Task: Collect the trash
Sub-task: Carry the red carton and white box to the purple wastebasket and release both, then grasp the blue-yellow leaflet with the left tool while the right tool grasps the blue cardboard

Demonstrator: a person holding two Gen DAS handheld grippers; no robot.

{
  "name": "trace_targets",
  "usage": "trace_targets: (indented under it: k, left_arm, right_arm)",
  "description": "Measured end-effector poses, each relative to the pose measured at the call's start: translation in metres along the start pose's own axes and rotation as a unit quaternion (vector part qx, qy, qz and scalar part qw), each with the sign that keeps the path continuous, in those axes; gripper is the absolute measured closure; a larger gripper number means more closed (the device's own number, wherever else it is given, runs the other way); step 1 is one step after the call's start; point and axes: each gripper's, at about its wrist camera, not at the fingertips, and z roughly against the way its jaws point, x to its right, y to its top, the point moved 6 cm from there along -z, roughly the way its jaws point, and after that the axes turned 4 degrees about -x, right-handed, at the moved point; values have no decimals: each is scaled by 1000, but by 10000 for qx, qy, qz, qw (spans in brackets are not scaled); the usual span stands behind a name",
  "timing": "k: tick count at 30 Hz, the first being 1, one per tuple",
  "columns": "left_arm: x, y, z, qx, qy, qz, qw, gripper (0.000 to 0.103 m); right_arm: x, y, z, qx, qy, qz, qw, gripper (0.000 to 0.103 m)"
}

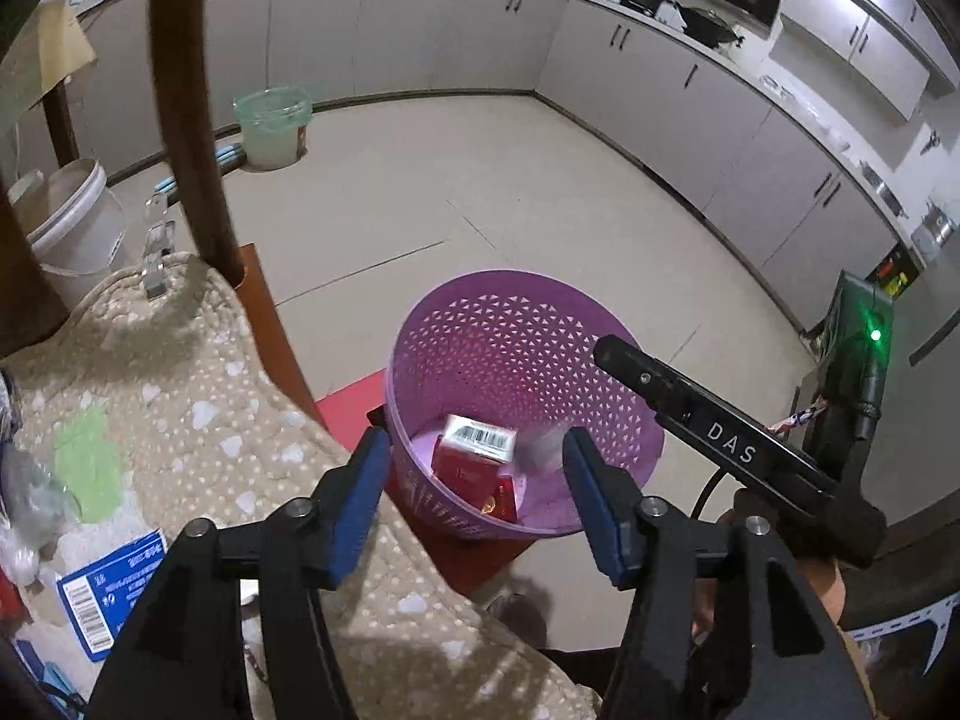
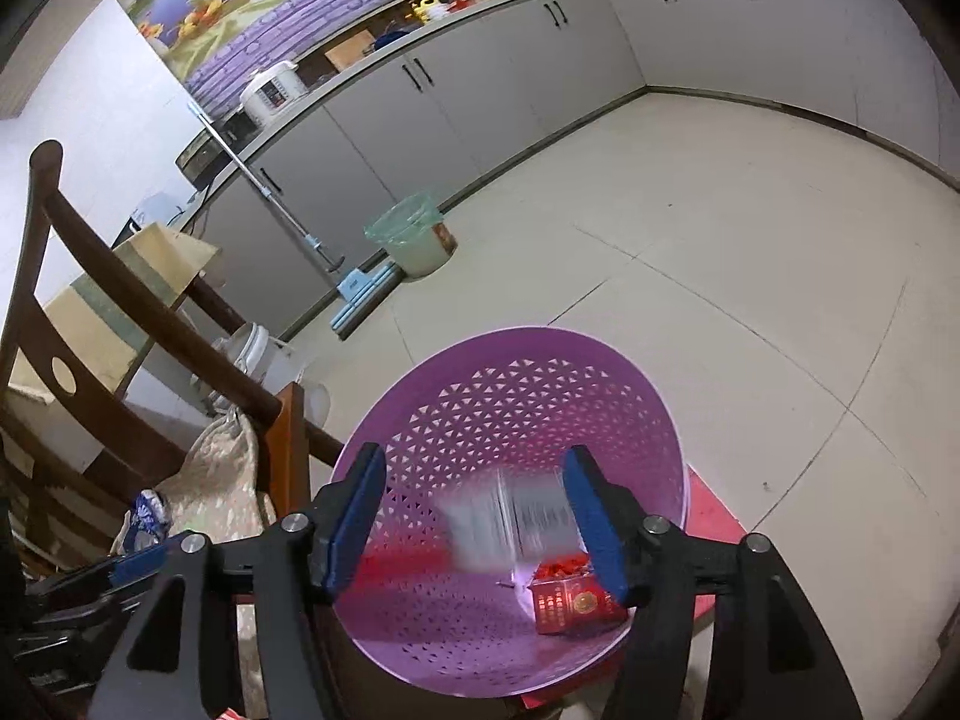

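Between the blue pads of the left gripper [image 1: 474, 495]: nothing held; jaws parted, poised directly over the purple basket [image 1: 420, 360], presumably so that trash falls inside. Below it, on the basket floor: one red box [image 1: 477, 456], barcode face up, with a blurred pale scrap [image 1: 537, 447] just beside it.

Between the pads of the right gripper [image 2: 474, 516]: jaws parted, pads pressing on nothing; a blurred white carton [image 2: 510, 519] sits in the gap, apparently dropping. Beneath and to its right: the same red box, resting on the bottom.

Left of both grippers: a chair [image 2: 90, 276] with a dotted cushion [image 1: 198, 396] carrying a blue packet [image 1: 111, 597], seemingly trash awaiting collection.

Beyond the basket: bare floor tiles [image 1: 480, 180], a green-lined bin [image 1: 273, 126], grey cabinets [image 1: 420, 24].
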Motion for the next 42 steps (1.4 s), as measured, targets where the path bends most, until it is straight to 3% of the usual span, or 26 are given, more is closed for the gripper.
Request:
trace_targets:
  k: [4, 12, 18, 20, 22, 25, 28, 31, 34, 37, 40, 42]
  left_arm:
    - [-10, -8, 15, 57, -16, 146, 9999, 42]
    - [-48, -59, 65, 210, 391, 256, 9987, 38]
    - [-132, -117, 117, 291, 1015, 961, 9898, 37]
    - [-172, -138, 138, 365, 1212, 1442, 9814, 37]
    - [-216, -160, 159, 466, 1506, 1978, 9675, 35]
    - [-281, -193, 187, 582, 1945, 2792, 9385, 35]
    - [-328, -212, 203, 694, 2257, 3192, 9178, 35]
    - [-365, -218, 204, 652, 2478, 3311, 9081, 33]
    - [-387, -222, 195, 579, 2408, 3428, 9062, 33]
    - [-405, -218, 180, 536, 2262, 3510, 9071, 33]
    - [-413, -210, 167, 479, 2025, 3571, 9106, 33]
    - [-412, -204, 160, 398, 1998, 3531, 9131, 33]
  right_arm:
    - [-7, -1, -2, 22, -52, 130, 9999, 34]
    - [-43, -7, -5, 105, 32, 605, 9981, 34]
    - [-92, -23, -15, -24, 376, 983, 9944, 33]
    - [-114, -32, -20, -104, 508, 1179, 9917, 33]
    - [-138, -44, -25, -238, 687, 1399, 9875, 33]
    - [-175, -65, -35, -504, 1041, 1737, 9780, 31]
    - [-203, -86, -43, -762, 1332, 2021, 9673, 29]
    - [-226, -107, -49, -1025, 1530, 2304, 9555, 25]
    - [-242, -121, -56, -1112, 1568, 2597, 9464, 22]
    - [-249, -121, -69, -1164, 1535, 2612, 9459, 21]
    - [-244, -123, -83, -1567, 1670, 2319, 9454, 21]
    - [-245, -128, -86, -1930, 1940, 2156, 9374, 21]
